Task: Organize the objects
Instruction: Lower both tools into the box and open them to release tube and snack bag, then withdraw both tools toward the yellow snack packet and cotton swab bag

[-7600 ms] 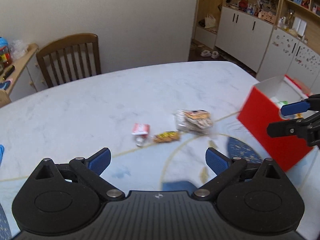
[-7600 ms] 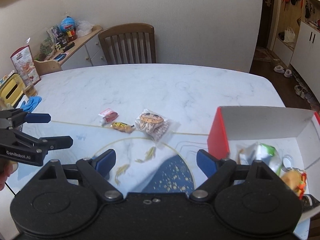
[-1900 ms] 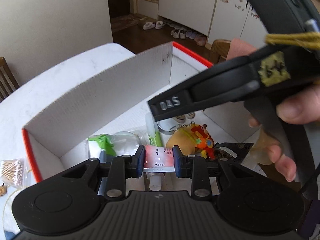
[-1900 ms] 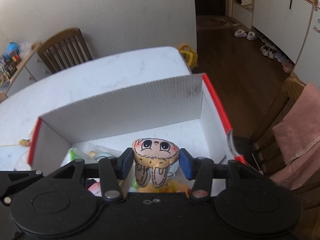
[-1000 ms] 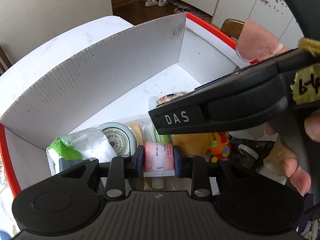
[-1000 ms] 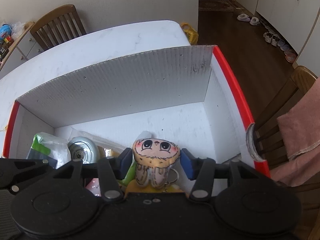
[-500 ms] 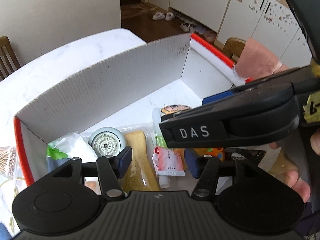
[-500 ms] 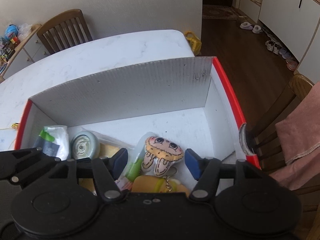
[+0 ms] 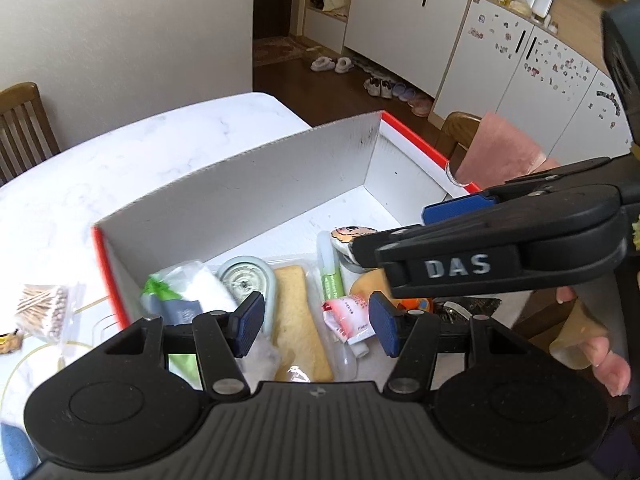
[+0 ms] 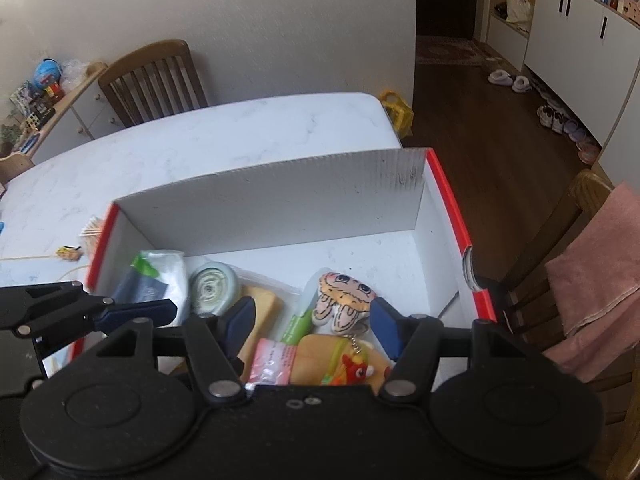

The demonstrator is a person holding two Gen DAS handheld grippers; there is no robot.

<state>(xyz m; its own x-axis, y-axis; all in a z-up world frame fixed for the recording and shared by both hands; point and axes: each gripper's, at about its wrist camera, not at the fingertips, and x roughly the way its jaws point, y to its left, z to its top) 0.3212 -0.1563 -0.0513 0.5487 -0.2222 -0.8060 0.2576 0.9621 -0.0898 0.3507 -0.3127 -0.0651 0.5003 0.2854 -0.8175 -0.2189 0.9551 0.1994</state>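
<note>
Left tongs (image 9: 316, 328) and right tongs (image 10: 314, 326): both spread wide and empty, poised over the near side of the box (image 10: 280, 196), which stands at the right end of the table (image 10: 224, 136).

In the box, against its near wall: pink tube (image 9: 350, 318), flat beside a yellow sponge (image 9: 300, 320); bunny plush (image 10: 344, 296), resting on a green tube (image 10: 298, 326) and a yellow toy (image 10: 340, 360). Toward the left wall: white pouch (image 10: 160, 276) and round grey case (image 10: 210, 284). Far half of the box floor bare.

Outside, just off the box's left wall: bag of cotton swabs (image 9: 42, 310) and a small yellow wrapped item (image 10: 70, 253), apparently not yet sorted.

Handling, as judged:
- Swab bag: very light, limp, slick film; best pinched across the bunched middle, not at a loose corner, to avoid slipping or tearing.
- Yellow item: small, light, probably crinkly; grip across its short width.
- Pink tube: soft, squeezable; hold at mid-body, gently.
- Plush: soft, compressible, forgiving; grip across the head.

Contents loosely piled; snagging a neighbour likely if reaching back in.
</note>
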